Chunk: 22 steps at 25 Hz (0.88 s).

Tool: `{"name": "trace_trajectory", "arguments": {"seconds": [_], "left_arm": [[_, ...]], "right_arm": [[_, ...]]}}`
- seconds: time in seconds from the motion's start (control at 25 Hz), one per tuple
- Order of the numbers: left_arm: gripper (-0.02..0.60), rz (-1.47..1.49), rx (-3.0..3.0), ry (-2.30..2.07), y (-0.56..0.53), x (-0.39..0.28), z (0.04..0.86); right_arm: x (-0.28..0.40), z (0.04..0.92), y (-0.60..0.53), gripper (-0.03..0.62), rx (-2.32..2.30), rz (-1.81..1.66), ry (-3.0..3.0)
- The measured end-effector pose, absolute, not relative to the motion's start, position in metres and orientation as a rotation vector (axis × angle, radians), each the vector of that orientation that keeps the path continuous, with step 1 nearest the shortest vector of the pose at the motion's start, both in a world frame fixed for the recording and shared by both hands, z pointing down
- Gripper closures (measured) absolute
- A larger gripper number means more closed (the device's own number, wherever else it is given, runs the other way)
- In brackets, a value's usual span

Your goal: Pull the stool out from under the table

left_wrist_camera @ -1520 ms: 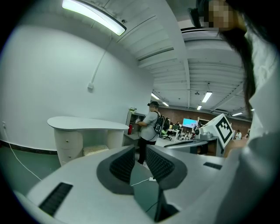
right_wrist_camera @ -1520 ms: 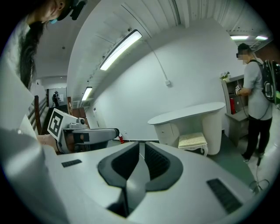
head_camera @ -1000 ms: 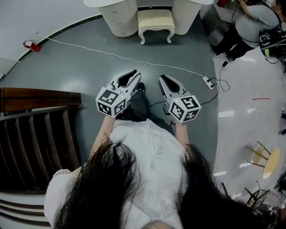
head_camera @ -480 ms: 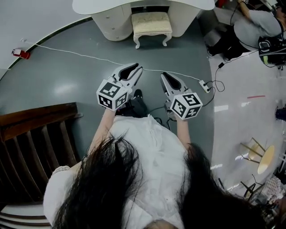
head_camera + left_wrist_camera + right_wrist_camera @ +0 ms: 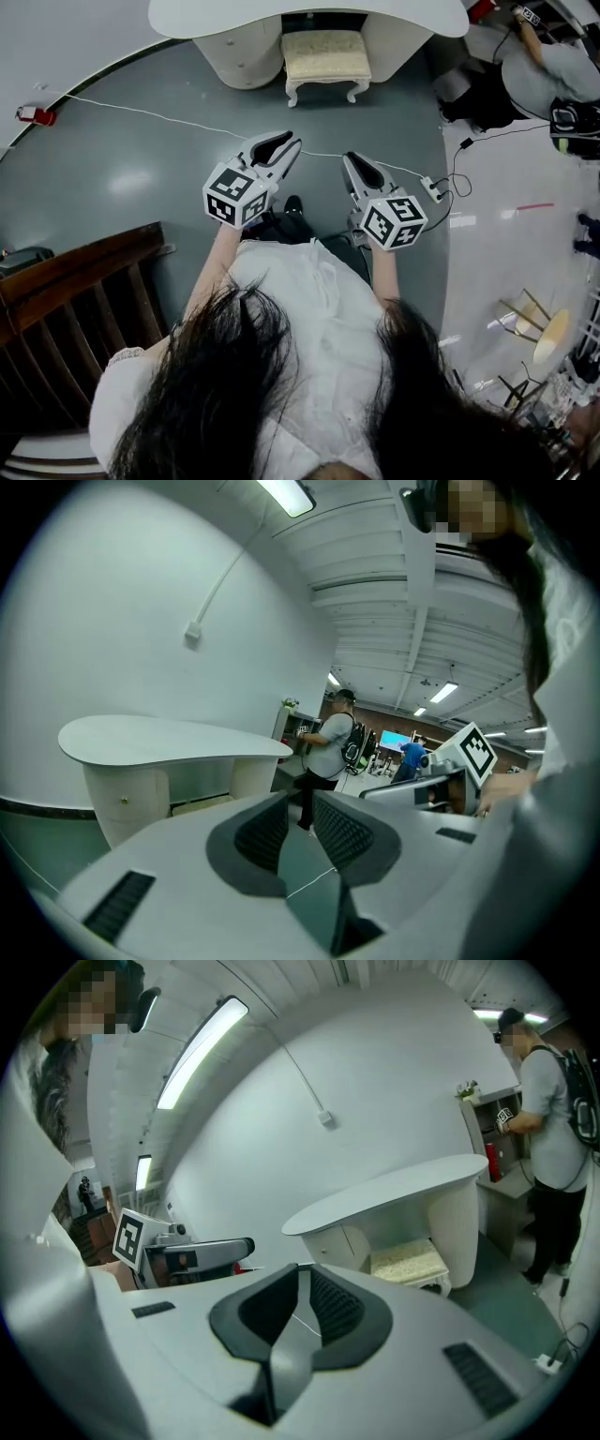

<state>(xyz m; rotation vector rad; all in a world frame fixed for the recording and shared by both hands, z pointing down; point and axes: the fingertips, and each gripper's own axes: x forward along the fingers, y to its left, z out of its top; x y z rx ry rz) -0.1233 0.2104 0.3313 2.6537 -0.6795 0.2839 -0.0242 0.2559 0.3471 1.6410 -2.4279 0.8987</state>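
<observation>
A cream stool [image 5: 325, 59] with a padded seat and curved legs stands partly under the white curved table [image 5: 309, 17], between the table's two pedestals; it shows again in the right gripper view [image 5: 409, 1263]. Both grippers are held in the air over the grey floor, well short of the stool. My left gripper [image 5: 287, 142] is shut and holds nothing. My right gripper [image 5: 354, 161] is shut too, with nothing between its fingers. In the left gripper view the table [image 5: 169, 741] is ahead to the left, and the stool is hard to make out.
A white cable [image 5: 178, 119] crosses the floor to a power strip [image 5: 433, 187]. A dark wooden railing [image 5: 75, 291] is at the left. A person in grey [image 5: 553, 70] stands at the upper right beside dark equipment. A small wooden stool [image 5: 544, 333] lies at the right.
The view has advanced toward the table, so the stool and table sit lower and larger in the frame. Both grippers stay shut and level in front of the person.
</observation>
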Motion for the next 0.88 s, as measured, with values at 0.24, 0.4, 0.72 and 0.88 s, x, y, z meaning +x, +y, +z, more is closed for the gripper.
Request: {"name": "trace_trajectory", "arguments": {"seconds": [0.24, 0.4, 0.72, 0.88], "left_arm": [[0.505, 0.276, 2.621, -0.675, 0.193, -0.125, 0.338], [0.505, 0.295, 2.605, -0.666, 0.188, -0.119, 0.348], [0.505, 0.318, 2.551, -0.723, 0.154, -0.109, 0.367], [0.505, 0.347, 2.506, -0.738, 0.134, -0.096, 0.384]], "right_arm": [[-0.024, 0.351, 0.245, 0.540, 1.628, 0.918, -2.395], [-0.016, 0.361, 0.238, 0.540, 1.623, 0.946, -2.372], [0.008, 0.387, 0.195, 0.540, 1.556, 0.937, -2.353], [0.028, 0.406, 0.167, 0.540, 1.512, 0.911, -2.332]]}}
